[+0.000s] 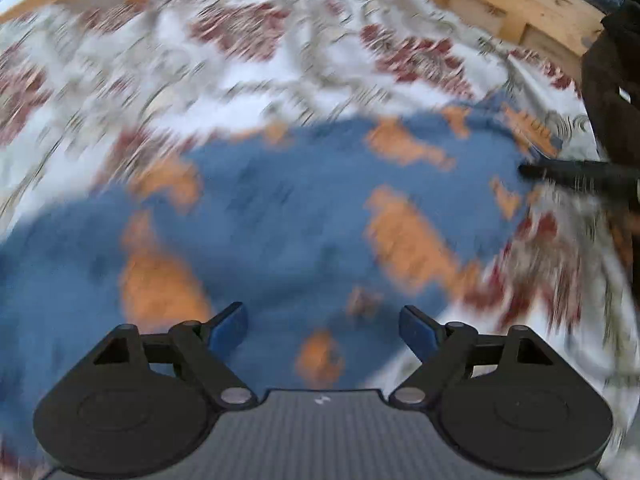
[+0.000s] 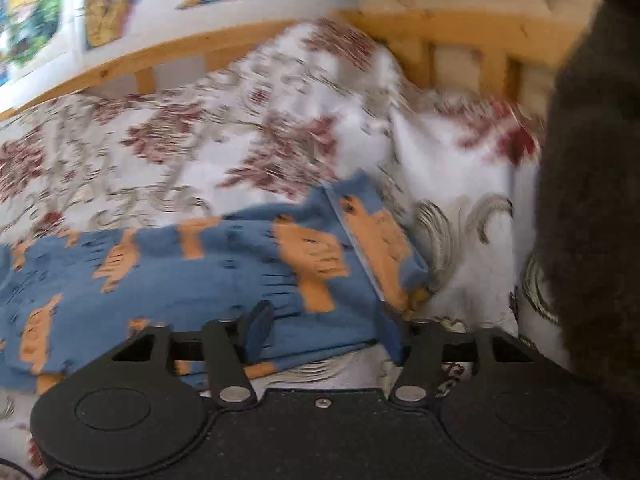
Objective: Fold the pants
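Observation:
Blue pants [image 1: 288, 216] with orange animal prints lie spread on a floral bedspread [image 1: 200, 40]. The view is blurred by motion. My left gripper [image 1: 323, 328] is open and empty, its blue fingertips apart above the pants. In the right wrist view the pants [image 2: 200, 272] lie across the bed with a folded-up cuff at the right. My right gripper [image 2: 326, 332] is open with its jaws apart around the near edge of the pants; its right fingertip is hidden behind the cloth. The right gripper also shows as a dark shape in the left wrist view [image 1: 568, 172] at the pants' right edge.
A wooden bed rail [image 1: 500, 4] runs along the far side and shows in the right wrist view [image 2: 460, 44]. Colourful pictures [image 2: 104, 4] hang on the white wall. A dark sleeve [image 2: 592, 200] fills the right edge.

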The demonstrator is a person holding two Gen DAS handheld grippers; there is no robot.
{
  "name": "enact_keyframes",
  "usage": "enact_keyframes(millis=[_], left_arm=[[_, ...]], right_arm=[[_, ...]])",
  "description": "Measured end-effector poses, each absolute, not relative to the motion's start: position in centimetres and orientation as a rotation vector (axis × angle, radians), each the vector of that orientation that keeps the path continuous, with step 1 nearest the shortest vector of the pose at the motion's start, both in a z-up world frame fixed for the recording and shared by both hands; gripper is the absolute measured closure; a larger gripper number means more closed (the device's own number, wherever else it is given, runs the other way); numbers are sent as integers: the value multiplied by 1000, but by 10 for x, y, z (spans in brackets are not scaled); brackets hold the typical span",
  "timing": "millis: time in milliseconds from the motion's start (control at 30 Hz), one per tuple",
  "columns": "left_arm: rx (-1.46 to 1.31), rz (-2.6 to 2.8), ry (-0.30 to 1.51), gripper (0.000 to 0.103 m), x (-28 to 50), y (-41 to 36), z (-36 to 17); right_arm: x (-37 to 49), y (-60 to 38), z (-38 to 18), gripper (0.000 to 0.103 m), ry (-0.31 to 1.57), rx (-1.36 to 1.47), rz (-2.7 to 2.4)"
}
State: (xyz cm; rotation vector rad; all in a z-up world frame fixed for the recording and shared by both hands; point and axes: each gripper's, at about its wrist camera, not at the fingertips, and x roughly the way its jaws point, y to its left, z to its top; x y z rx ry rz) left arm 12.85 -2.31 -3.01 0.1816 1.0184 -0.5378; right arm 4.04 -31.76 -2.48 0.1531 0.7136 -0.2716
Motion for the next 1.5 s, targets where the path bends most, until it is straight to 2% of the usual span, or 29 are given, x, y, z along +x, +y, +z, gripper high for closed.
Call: enact_keyframes(millis=[67, 267, 333, 500, 567, 600, 633, 800, 867, 933, 1000, 1100, 1367, 1500], left_arm=[[206, -545, 995, 16, 108, 4, -24], [318, -466, 931, 18, 90, 56, -4], [412, -461, 907, 24, 92, 59, -3], [628, -527, 838, 26, 90, 48, -4], [708, -549, 821, 29, 89, 40, -10], [749, -553, 817, 35, 89, 36, -14], [794, -554, 813, 39, 89, 32, -18], [903, -523, 799, 69, 89, 27, -26], [927, -515, 799, 77, 90, 28, -29], [940, -526, 809, 88, 89, 27, -32], [959, -527, 800, 96, 86, 26, -33], [967, -541, 790, 99, 84, 29, -28], [1005, -595, 784, 101, 81, 36, -17], [1051, -655, 790, 101, 75, 47, -12]], right_arm=[[34, -289, -16, 34, 692, 70, -146], [40, -185, -9, 36, 694, -227, 232], [38, -160, -12, 37, 695, -298, 294], [41, -126, -18, 37, 671, -376, 347], [40, -115, -19, 41, 657, -396, 363], [40, -109, -20, 43, 645, -419, 368], [40, -105, -22, 47, 630, -442, 369], [46, -85, -25, 67, 592, -521, 426], [48, -79, -27, 80, 587, -554, 442], [50, -75, -29, 88, 580, -573, 453], [51, -72, -30, 89, 570, -594, 460], [53, -69, -31, 102, 580, -602, 494], [45, -75, -13, 103, 596, -528, 556], [50, -75, -26, 103, 661, -481, 579]])
